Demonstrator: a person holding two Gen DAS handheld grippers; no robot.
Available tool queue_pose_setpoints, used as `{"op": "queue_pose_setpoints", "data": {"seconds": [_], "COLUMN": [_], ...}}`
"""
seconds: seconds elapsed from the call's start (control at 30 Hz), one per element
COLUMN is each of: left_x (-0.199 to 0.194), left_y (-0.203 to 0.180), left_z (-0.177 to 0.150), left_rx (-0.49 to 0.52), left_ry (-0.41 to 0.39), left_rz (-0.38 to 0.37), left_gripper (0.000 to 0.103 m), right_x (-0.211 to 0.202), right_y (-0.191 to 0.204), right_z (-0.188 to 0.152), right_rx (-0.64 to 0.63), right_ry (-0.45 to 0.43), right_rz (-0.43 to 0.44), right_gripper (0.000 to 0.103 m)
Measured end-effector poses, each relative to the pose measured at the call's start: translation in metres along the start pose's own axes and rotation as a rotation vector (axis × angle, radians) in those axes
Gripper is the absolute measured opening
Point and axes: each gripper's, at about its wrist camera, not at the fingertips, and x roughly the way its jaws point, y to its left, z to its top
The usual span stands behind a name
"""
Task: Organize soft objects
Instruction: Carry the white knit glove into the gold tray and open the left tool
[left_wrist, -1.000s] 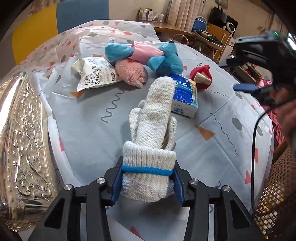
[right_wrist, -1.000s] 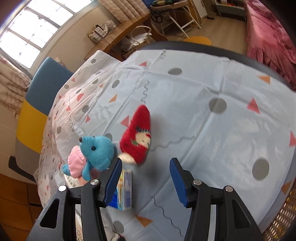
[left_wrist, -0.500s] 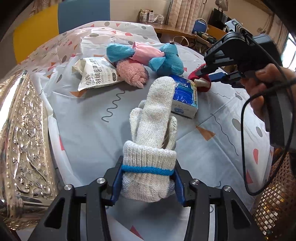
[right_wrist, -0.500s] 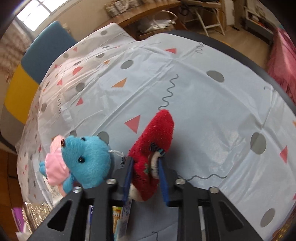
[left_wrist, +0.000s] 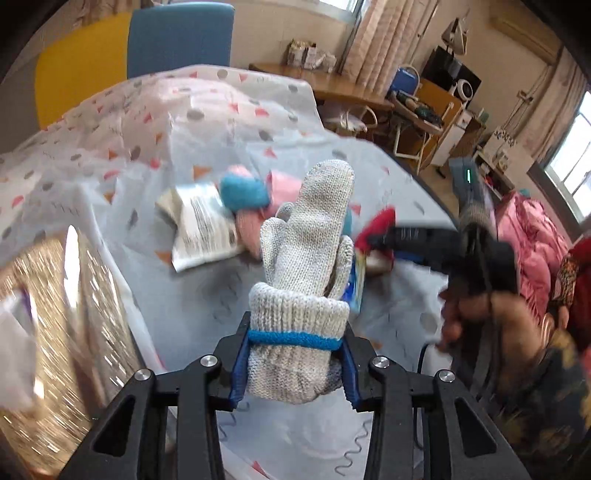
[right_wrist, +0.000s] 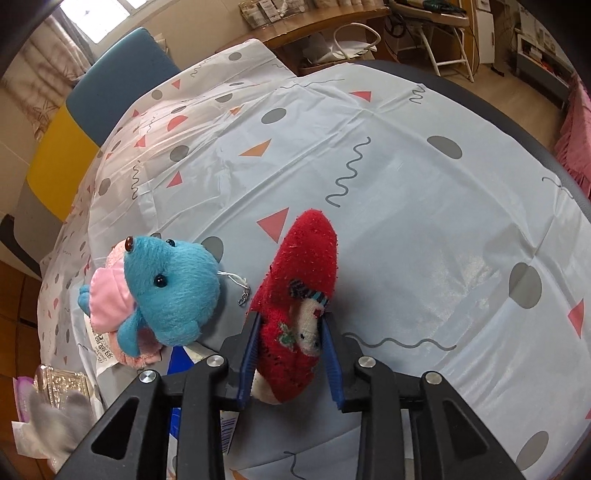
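The left gripper (left_wrist: 293, 363) pinches the ribbed cuff of a grey knitted glove (left_wrist: 306, 266); its jaws have just been closing on it, and the glove stands up between the blue fingers (left_wrist: 239, 363), clear of the bench (left_wrist: 192, 306). The right gripper (right_wrist: 290, 354) has a red plush sock (right_wrist: 301, 295) between its fingers (right_wrist: 248, 354), both pads against its sides after the jaws just eased apart. The sock's toe lies on the bench, just beside a blue plush toy (right_wrist: 170, 291).

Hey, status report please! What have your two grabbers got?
Left gripper shut on grey glove. Right gripper clamps red sock. Blue plush crowds alongside.
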Motion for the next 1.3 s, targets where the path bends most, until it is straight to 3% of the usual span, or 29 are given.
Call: {"op": "queue_pose_setpoints", "data": {"seconds": [0.1,0.2,0.43,0.67,0.9,1.1,1.2,1.3], "left_x": [-0.017,-0.042,-0.114,-0.173,-0.199,-0.201,-0.186,-0.173], "left_y": [0.025,0.062,0.168,0.269,0.343,0.369,0.375,0.375], "left_z": [0.035,0.069,0.083,0.011,-0.117,-0.201,-0.221,-0.218], "left_rx": [-0.071,-0.149,-0.291,-0.440,-0.662,-0.826,-0.853,-0.851], "left_ry": [-0.024,-0.078,-0.204,-0.259,-0.227,-0.183,-0.137,-0.132], "left_rz": [0.012,0.071,0.246,0.369,0.409,0.413,0.400,0.370], "left_gripper": [0.041,0.041,0.041,0.042,0.042,0.042,0.043,0.045], "right_x": [0.001,0.000,0.003,0.005,0.007,0.009,0.010,0.010], "right_y": [0.001,0.002,0.005,0.006,0.016,0.025,0.030,0.031], "right_z": [0.000,0.000,0.000,0.002,-0.001,-0.004,-0.006,-0.006], "right_rx": [-0.011,-0.024,-0.045,-0.053,-0.122,-0.185,-0.212,-0.214], "right_ry": [-0.003,-0.006,-0.009,-0.007,-0.022,-0.033,-0.039,-0.045], "right_rz": [-0.006,-0.009,-0.021,-0.024,-0.071,-0.102,-0.121,-0.129], "right_gripper": [0.031,0.031,0.033,0.038,0.040,0.037,0.036,0.036]}}
